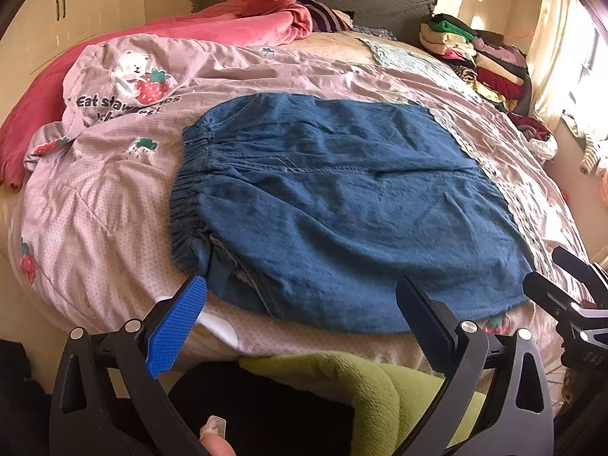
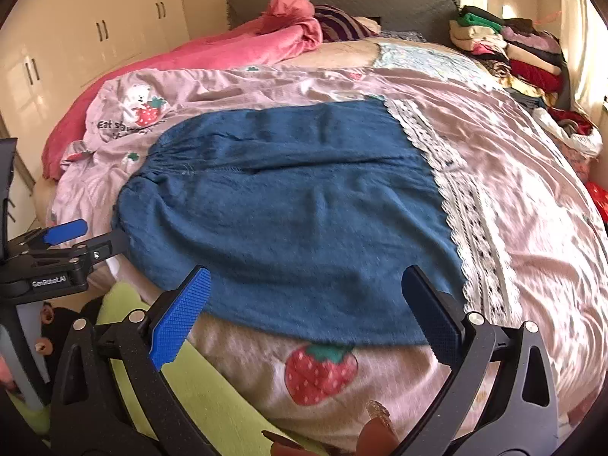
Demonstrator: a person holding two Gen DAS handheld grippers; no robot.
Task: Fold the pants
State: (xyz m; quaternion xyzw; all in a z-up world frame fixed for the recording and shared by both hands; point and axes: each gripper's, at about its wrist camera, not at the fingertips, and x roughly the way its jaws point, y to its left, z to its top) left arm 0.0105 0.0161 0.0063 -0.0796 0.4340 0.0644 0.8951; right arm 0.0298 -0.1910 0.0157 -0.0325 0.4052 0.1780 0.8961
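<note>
- Bedroom clutter is framing the work: a pink strawberry-print duvet (image 1: 114, 197) is covering the bed, a red blanket (image 1: 212, 26) is bunching near the headboard, and a stack of folded clothes (image 1: 486, 57) is sitting at the far right corner.
- Blue pants (image 1: 342, 205) are lying on the duvet near the front edge of the bed, elastic waistband (image 1: 190, 190) pointing left, the cloth already looking doubled into a short, wide block with a seam running across it.
- A white lace strip (image 2: 456, 190) is lying just beside the pants' right-hand edge.
- The left gripper (image 1: 304, 304) is hovering over the near edge by the waistband end, jaws spread wide and holding nothing.
- The right gripper (image 2: 304, 296) is hovering over the near hem toward the lace side, jaws likewise apart and empty.
- Judging by the layout, one fold is looking done and a further fold is being lined up.
- The next move is probably calling for both grippers to be lowering onto one edge, pinching every layer, and carrying it evenly across to the opposite side without dragging the duvet along.
</note>
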